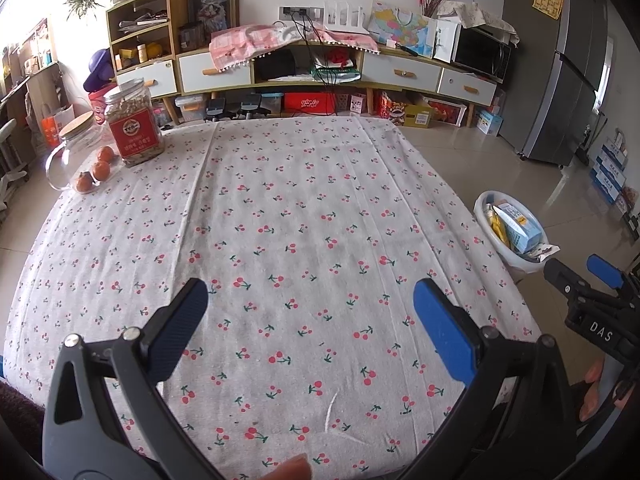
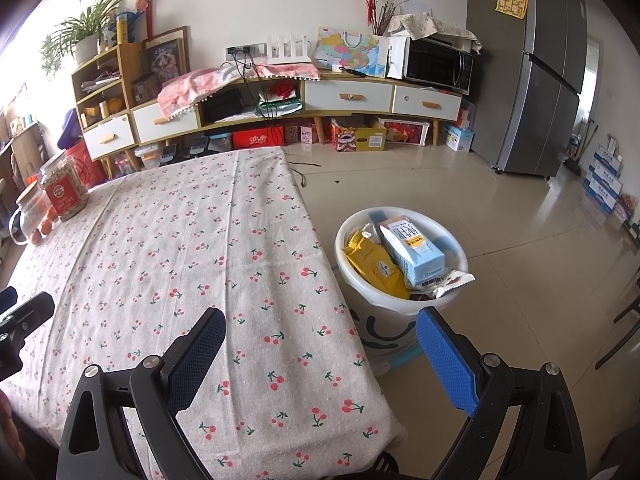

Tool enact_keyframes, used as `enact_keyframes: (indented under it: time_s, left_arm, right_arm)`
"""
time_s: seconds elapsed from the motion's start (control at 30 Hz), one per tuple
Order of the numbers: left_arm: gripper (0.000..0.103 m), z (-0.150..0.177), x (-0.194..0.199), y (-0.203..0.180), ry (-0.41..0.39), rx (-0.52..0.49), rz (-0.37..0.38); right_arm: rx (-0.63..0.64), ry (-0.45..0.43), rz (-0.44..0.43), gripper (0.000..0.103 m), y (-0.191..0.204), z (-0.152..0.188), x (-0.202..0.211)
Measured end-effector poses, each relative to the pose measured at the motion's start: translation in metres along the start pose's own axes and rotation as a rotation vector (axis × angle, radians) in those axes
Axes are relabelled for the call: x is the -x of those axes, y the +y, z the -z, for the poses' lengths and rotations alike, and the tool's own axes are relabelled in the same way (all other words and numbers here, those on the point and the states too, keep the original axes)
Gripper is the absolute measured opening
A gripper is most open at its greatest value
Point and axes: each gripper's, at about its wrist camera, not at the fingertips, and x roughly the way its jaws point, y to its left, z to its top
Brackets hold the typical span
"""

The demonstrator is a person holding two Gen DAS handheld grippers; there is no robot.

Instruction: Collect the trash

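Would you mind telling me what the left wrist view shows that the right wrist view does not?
Only the left wrist view shows the open left claw head-on over the tablecloth, and a fingertip at the bottom edge. Only the right wrist view shows the open right claw at the table's corner, the yellow packet laid out in full, and the bin wall. Both show the bin, blue carton, jar and oranges.

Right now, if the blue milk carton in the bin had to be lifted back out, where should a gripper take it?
Probably the carton's upper end, from above. It leans tilted in the white bin with that end raised above the rim, the yellow wrapper crowding its left side. Close across the narrow faces; both the right gripper and left gripper are open and empty.
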Motion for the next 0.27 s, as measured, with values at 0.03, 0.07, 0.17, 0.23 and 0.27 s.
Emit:
enact_keyframes:
  time_s: [0.03,0.07,0.17,0.23,0.27]
  left_arm:
    - [0.102,-0.0005,0.0002,0.0003,0.000,0.001,0.001]
    - [0.102,-0.0004,0.0002,0.0004,0.000,0.001,0.001]
    - [0.102,-0.0002,0.0008,-0.0010,-0.004,-0.001,-0.007]
    - [0.102,-0.0010,0.0026,-0.0024,-0.016,-0.005,-0.021]
    - [0.102,-0.0013,0.0030,-0.0031,-0.019,-0.007,-0.023]
  right_arm:
    - [0.000,-0.001,0.000,0.097,0.0001,-0.0006,0.0004]
    - [0.000,-0.004,-0.002,0.097,0.0001,-0.0016,0.0008]
    - [0.002,-0.008,-0.007,0.097,0.0001,-0.0047,0.0023]
    - [-0.008,-0.017,-0.018,0.097,-0.0020,-0.0082,0.0051]
    - [-0.012,-0.022,-0.022,0.097,-0.0032,-0.0103,0.0067]
